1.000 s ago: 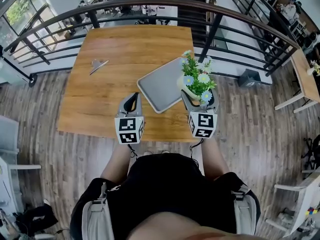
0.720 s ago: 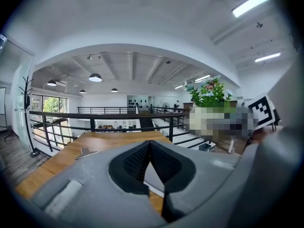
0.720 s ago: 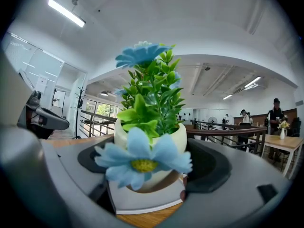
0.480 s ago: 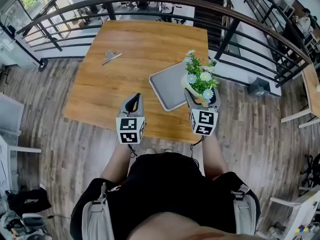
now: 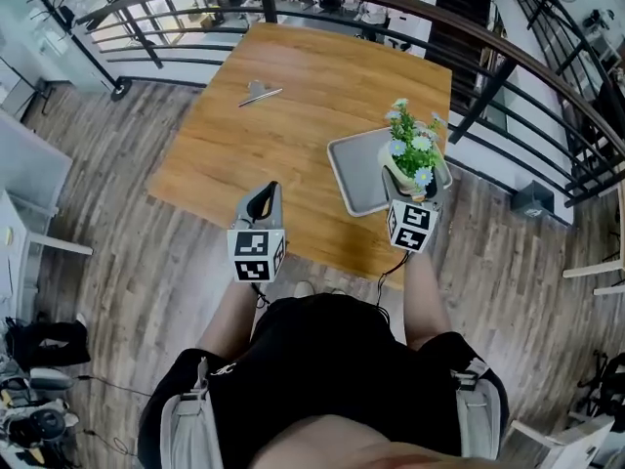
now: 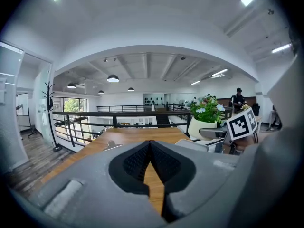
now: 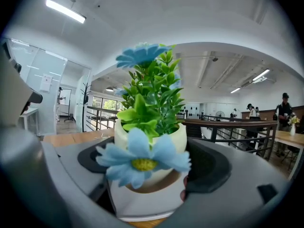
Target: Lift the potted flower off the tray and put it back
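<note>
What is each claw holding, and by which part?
Right claw grips the potted flower by the sides of its cream pot. Left claw is shut and empty.

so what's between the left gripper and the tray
Only bare table lies between the left gripper and the tray, as the head view shows.

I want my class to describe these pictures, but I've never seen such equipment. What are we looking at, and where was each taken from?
No robot here: a person holds a two-jaw gripper in each hand. One picture comes from a camera on the person's head, looking down; the other two ride on the grippers, looking along their jaws. On the wooden table lie a grey tray and a small metal object. The right gripper clamps the potted flower over the tray; the left gripper is shut, empty.
</note>
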A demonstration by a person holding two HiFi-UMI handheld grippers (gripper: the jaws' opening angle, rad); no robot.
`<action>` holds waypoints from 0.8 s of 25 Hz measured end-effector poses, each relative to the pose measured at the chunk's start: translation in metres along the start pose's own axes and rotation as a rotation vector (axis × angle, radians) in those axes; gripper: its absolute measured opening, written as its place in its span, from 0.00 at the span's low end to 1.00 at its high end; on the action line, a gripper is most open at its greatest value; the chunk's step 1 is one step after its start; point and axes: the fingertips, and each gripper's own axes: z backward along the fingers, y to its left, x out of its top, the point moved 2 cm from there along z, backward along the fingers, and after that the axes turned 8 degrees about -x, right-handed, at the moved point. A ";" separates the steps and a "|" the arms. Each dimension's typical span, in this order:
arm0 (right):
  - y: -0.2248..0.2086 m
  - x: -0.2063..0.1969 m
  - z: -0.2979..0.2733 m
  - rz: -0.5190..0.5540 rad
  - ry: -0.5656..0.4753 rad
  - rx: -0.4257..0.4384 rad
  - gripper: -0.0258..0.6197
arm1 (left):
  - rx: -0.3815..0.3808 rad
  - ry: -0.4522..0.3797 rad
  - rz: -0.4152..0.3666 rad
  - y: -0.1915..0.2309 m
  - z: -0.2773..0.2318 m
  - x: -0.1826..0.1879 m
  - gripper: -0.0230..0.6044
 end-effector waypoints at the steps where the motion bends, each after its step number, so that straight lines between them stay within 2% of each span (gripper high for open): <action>1: 0.001 -0.004 -0.006 0.002 0.007 0.004 0.77 | 0.014 0.002 0.001 0.003 0.002 -0.001 0.06; 15: 0.030 -0.097 -0.064 -0.026 0.202 0.075 0.77 | 0.175 0.041 0.026 0.039 0.049 -0.019 0.06; 20: 0.039 -0.123 -0.071 -0.009 0.264 0.092 0.76 | 0.198 0.049 0.030 0.043 0.059 -0.020 0.06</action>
